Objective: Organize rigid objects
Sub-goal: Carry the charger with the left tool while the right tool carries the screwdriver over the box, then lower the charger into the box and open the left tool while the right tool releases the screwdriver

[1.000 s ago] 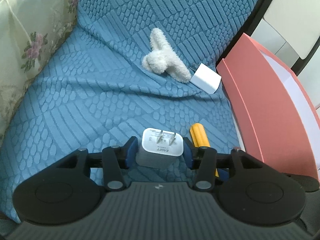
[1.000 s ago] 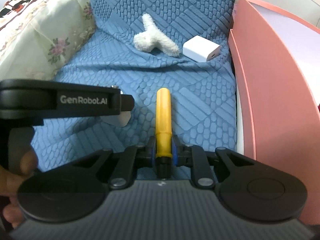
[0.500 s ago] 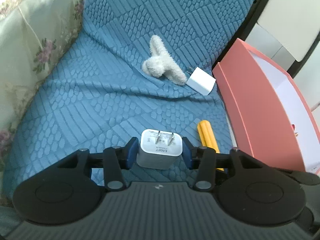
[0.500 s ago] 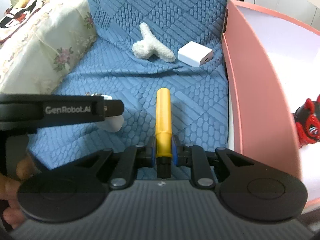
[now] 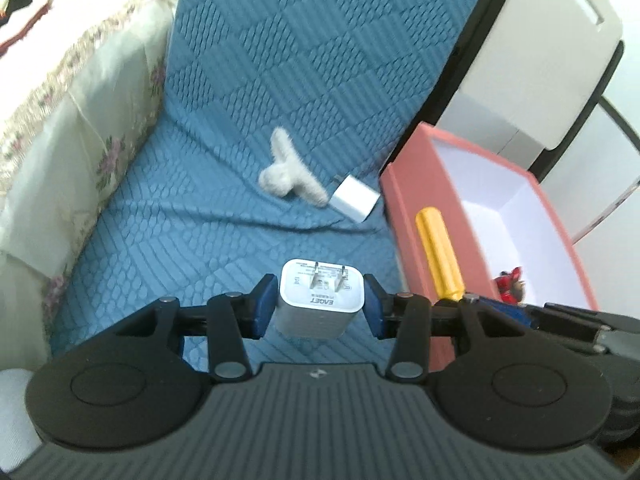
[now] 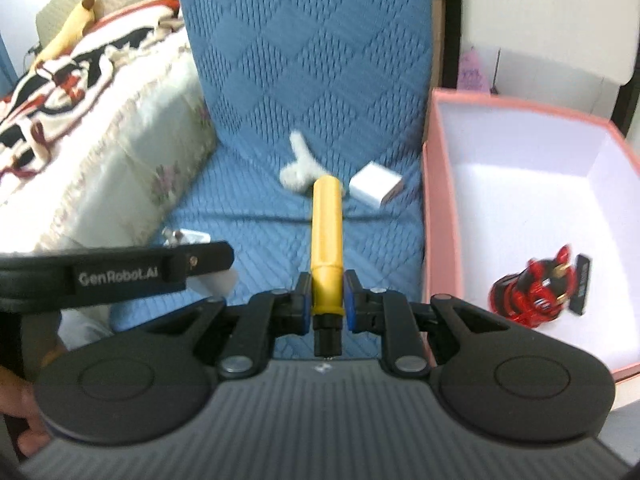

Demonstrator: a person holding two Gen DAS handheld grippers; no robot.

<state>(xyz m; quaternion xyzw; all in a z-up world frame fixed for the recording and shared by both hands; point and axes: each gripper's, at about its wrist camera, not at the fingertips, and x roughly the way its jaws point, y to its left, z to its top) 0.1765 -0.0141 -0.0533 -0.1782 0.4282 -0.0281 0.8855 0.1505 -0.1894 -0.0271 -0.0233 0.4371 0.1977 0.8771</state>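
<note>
My left gripper (image 5: 320, 300) is shut on a white wall charger (image 5: 320, 296) with its prongs up, held above the blue quilted chair seat (image 5: 200, 240). My right gripper (image 6: 327, 300) is shut on a yellow cylinder (image 6: 327, 236) with a black end, held above the seat; the cylinder also shows in the left wrist view (image 5: 438, 256). A second white charger (image 5: 354, 202) lies at the back of the seat beside a fluffy white toy (image 5: 288, 176). The pink box (image 6: 444, 216) stands to the right.
A red toy figure (image 6: 536, 292) lies inside the pink box on its white floor. A floral cushion (image 6: 132, 184) borders the seat on the left. The blue chair back (image 6: 312, 48) rises behind. A white cabinet (image 5: 540, 48) stands behind the box.
Both grippers have risen with their loads; the seat, the toy and the far charger look smaller, and the inside of the pink box with the red figure has come into view.
</note>
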